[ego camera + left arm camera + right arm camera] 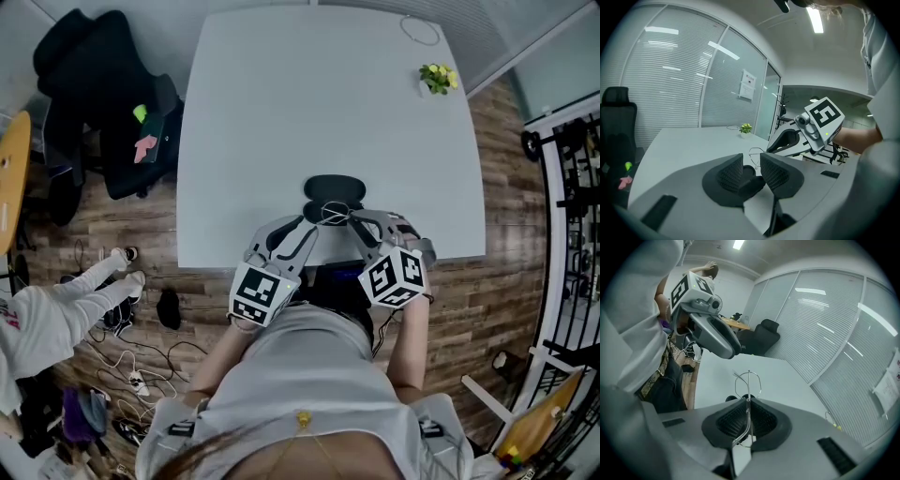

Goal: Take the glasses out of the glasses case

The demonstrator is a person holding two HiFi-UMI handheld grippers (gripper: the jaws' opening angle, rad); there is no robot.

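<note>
White table (281, 112), left gripper (751, 161) clasping one glasses case (335, 187), right gripper (747, 414) pinching one pair of glasses (749, 379)

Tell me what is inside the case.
Nothing shows inside the case: it reads only as a dark oval. The glasses are pinched in the right gripper over its near edge, hiding that part.

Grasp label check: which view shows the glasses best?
Right gripper view: the glasses sit pinched by the right gripper, jaws shut, wire rims poking ahead. Head view shows a wire tangle over the glasses case; left gripper view, one rim beyond its jaws.
</note>
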